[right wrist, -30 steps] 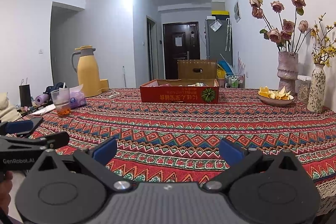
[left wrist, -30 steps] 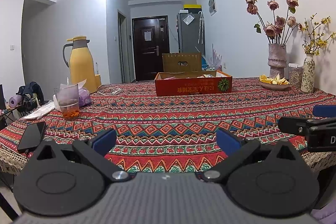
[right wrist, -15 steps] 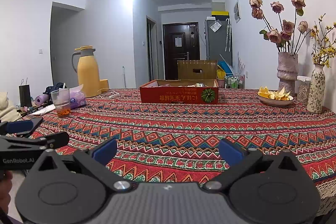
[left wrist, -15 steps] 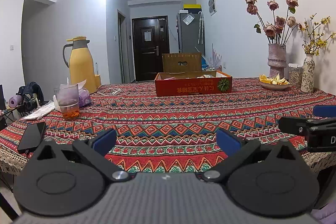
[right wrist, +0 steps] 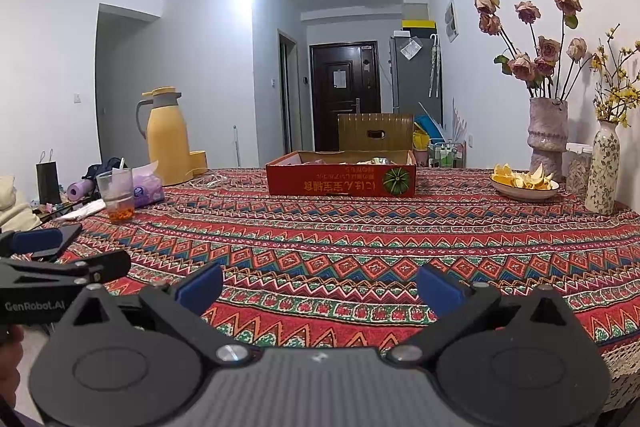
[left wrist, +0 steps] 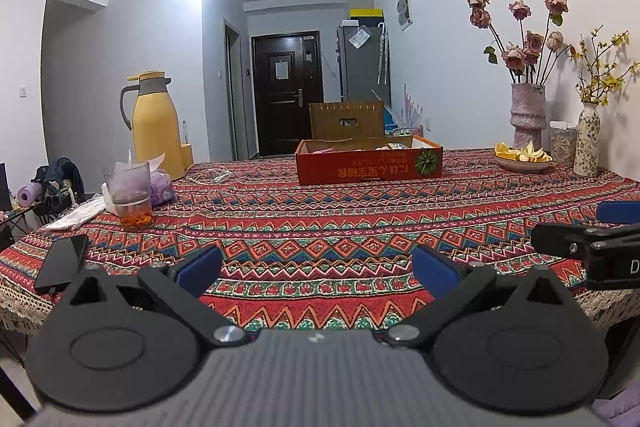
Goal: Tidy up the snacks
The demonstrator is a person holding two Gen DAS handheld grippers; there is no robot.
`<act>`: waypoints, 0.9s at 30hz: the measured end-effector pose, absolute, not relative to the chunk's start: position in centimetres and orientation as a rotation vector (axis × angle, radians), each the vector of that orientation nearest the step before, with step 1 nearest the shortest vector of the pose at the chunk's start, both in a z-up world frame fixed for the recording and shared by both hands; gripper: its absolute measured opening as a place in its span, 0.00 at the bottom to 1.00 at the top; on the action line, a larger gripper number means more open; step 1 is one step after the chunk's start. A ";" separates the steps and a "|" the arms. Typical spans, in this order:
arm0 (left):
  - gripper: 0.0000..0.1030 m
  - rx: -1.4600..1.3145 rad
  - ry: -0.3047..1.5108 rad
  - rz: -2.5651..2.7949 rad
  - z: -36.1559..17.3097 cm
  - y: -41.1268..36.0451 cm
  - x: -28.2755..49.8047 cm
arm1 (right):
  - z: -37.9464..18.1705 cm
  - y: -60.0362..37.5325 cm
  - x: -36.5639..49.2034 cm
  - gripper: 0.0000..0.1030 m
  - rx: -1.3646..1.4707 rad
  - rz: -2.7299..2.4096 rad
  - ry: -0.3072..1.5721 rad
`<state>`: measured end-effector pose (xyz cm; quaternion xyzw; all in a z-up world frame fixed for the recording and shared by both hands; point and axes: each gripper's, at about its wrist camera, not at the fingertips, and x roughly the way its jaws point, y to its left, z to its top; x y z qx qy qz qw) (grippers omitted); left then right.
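A low red cardboard box (left wrist: 369,161) (right wrist: 341,173) holding snack packets stands far across the patterned tablecloth (left wrist: 320,219) (right wrist: 360,239). Only the tops of the packets show over its rim. My left gripper (left wrist: 317,271) hovers open over the near table edge, nothing between its blue pads. My right gripper (right wrist: 319,286) is open too, level with it at the near edge. Each gripper shows at the side of the other's view: the right one (left wrist: 592,239) and the left one (right wrist: 44,255).
A yellow thermos jug (left wrist: 154,123), a glass with orange bits (left wrist: 131,195), a tissue pack (left wrist: 162,187) and a black phone (left wrist: 62,261) sit on the left. A plate of orange peel (left wrist: 522,159) and two flower vases (left wrist: 528,115) stand right. A wooden chair back (left wrist: 346,121) rises behind the box.
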<state>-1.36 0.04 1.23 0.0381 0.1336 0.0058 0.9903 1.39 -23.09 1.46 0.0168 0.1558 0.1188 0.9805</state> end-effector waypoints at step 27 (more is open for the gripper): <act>1.00 0.061 0.282 -0.009 1.4 0.5 -0.9 | 1.2 -23.4 1.7 1.00 0.032 0.231 0.328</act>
